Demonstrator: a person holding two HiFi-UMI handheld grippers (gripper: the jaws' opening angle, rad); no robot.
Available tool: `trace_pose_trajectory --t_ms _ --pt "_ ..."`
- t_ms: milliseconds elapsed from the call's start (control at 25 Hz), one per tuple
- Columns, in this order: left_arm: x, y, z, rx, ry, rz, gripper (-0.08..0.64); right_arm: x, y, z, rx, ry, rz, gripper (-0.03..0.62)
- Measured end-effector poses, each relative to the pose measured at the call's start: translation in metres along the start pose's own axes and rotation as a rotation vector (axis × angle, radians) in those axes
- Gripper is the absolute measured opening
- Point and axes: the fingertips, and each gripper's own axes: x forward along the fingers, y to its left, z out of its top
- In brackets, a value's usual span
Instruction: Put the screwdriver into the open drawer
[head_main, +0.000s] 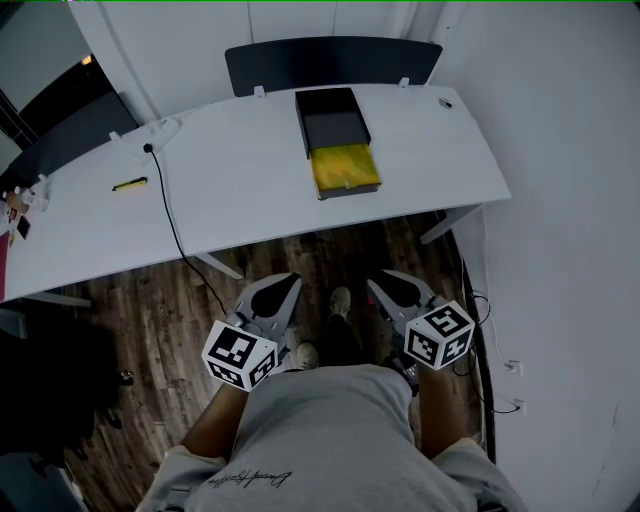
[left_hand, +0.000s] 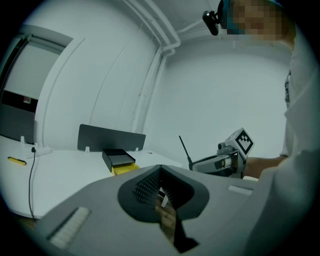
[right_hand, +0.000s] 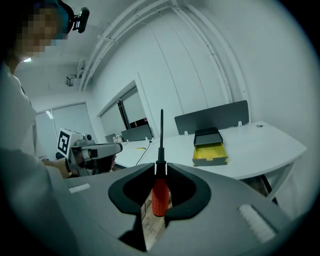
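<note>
My right gripper (right_hand: 160, 167) is shut on a screwdriver (right_hand: 159, 192) with a red handle; its thin black shaft (right_hand: 161, 132) sticks up past the jaw tips. The same shaft (left_hand: 185, 148) shows in the left gripper view. My left gripper (left_hand: 160, 170) has its jaw tips together with nothing between them. In the head view both grippers, left (head_main: 290, 282) and right (head_main: 378, 287), hang close to my body above the floor, short of the white table (head_main: 230, 190). On it stands a black drawer unit (head_main: 332, 120) with its yellow drawer (head_main: 344, 168) pulled open towards me.
A black cable (head_main: 170, 215) runs across the table and down over its front edge. A small yellow and black item (head_main: 129, 184) lies at the table's left. A dark partition (head_main: 330, 62) stands behind the drawer unit. A white wall (head_main: 570, 150) is at the right.
</note>
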Motion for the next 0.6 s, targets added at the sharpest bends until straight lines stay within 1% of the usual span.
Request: trace_pose_trajectory --t_ms 320,600 --pt "0.023 0.011 0.002 0.010 0.011 -0.023 0.000 0.016 -0.010 0.006 -0.016 0.005 0.021 0.092" --pt "0.060 0.028 0.008 0.009 0.020 -0.032 0.000 0.039 -0.039 0.014 0.006 0.012 0.041 0.092"
